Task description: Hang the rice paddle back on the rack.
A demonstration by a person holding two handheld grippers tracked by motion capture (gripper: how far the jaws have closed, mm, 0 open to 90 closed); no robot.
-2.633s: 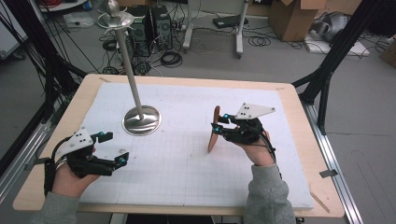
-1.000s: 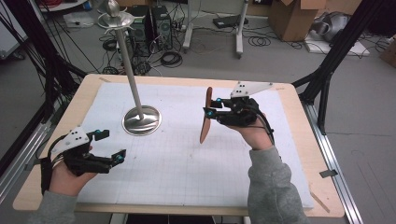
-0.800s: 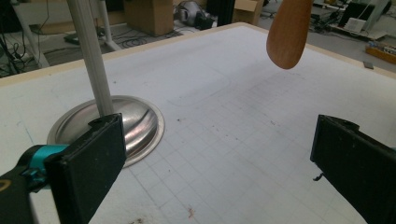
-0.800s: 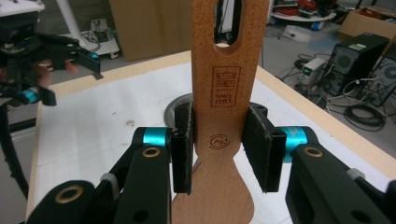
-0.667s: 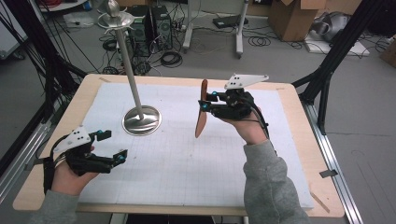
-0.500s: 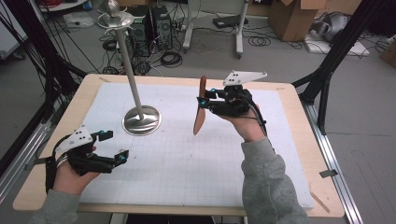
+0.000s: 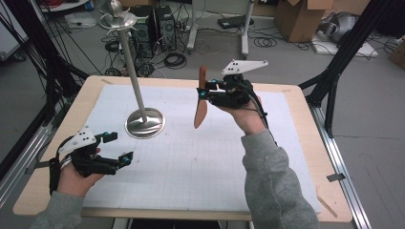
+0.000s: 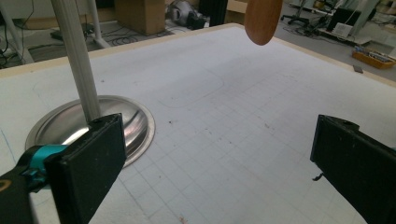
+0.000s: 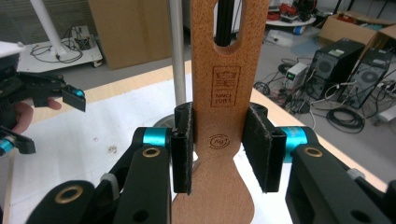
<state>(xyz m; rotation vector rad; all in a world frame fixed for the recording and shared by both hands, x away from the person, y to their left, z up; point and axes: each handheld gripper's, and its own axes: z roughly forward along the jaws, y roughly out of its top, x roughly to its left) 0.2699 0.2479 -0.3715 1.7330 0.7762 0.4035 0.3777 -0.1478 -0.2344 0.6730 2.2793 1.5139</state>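
Observation:
A wooden spatula (image 7: pixel 201 98) hangs upright in the air over the white mat, with my right gripper (image 7: pixel 206 90) shut on its handle. In the right gripper view the jaws pinch the spatula (image 9: pixel 219 121) just below its branded stamp and hanging slot. A metal stand (image 7: pixel 136 93) with a round base and a tall pole rises left of the spatula, topped by curved hooks (image 7: pixel 117 19). My left gripper (image 7: pixel 119 147) rests open near the table's front left, empty. In the left gripper view the stand base (image 8: pixel 70 123) lies just ahead and the spatula tip (image 8: pixel 263 18) hangs at the top.
A white gridded mat (image 7: pixel 191 157) covers most of the wooden table (image 7: pixel 305 143). Beyond the far edge the floor holds computer towers (image 7: pixel 153 24), cables and cardboard boxes (image 7: pixel 296 19). Black frame legs (image 7: pixel 344 57) stand at the right.
My right gripper has lifted the spatula off the mat and carried it up and to the left, toward the stand. The left gripper has stayed in place, open.

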